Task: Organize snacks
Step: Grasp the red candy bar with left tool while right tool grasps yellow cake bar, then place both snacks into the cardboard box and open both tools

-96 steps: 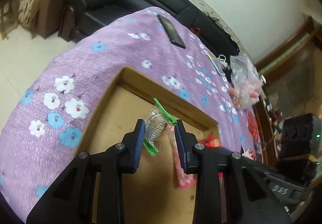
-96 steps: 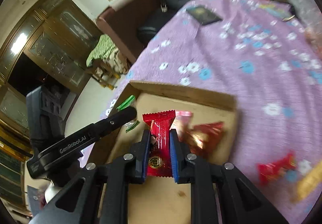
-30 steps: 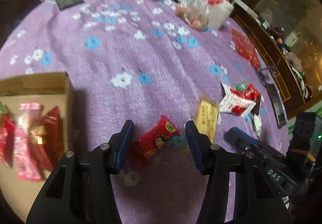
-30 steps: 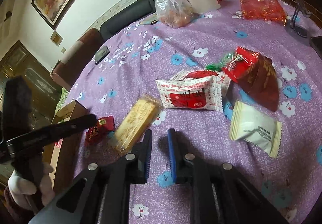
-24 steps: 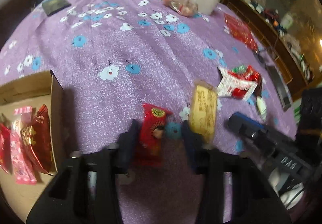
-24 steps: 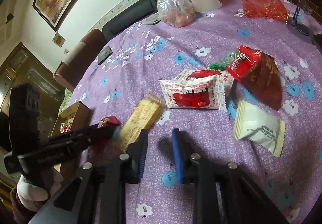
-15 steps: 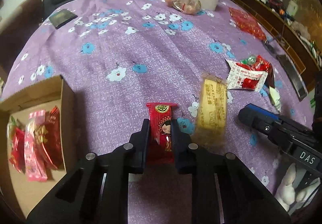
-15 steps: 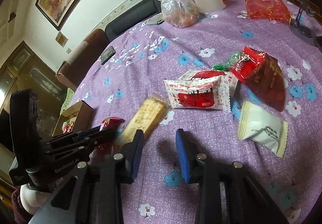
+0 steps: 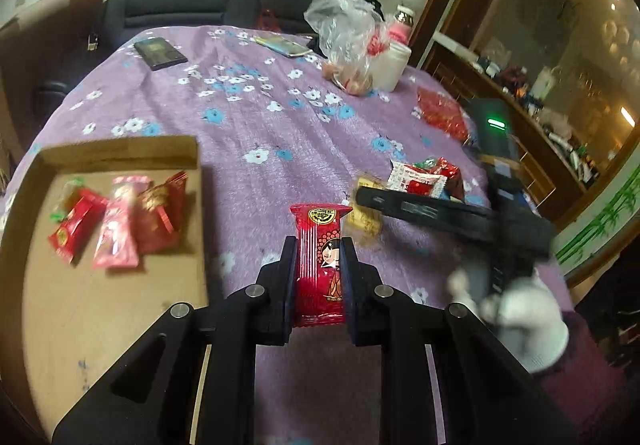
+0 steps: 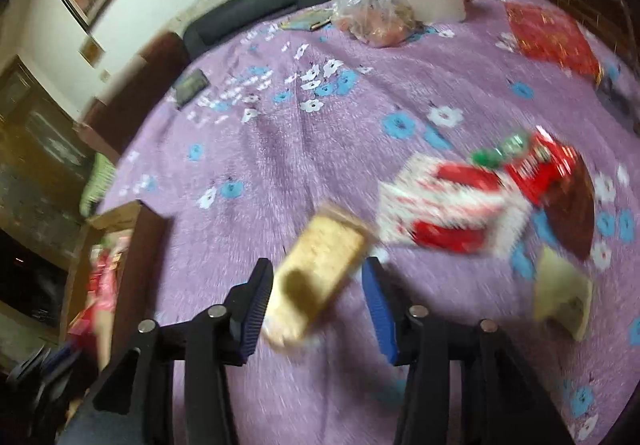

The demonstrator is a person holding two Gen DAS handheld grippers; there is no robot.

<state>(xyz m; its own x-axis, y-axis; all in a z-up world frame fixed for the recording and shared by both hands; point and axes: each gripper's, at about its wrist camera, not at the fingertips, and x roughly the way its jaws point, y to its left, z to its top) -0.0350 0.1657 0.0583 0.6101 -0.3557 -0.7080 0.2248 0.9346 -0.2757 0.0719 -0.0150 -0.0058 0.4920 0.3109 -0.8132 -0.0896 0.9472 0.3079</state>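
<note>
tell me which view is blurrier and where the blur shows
Right wrist view is blurrier: the yellow snack bar and red-and-white packet are smeared by motion. Left wrist view keeps the red snack in the left tongs sharp, but the cardboard box and right tongs are blurred.

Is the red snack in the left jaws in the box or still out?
Out. The red snack is held above the purple cloth, beside the box.
</note>
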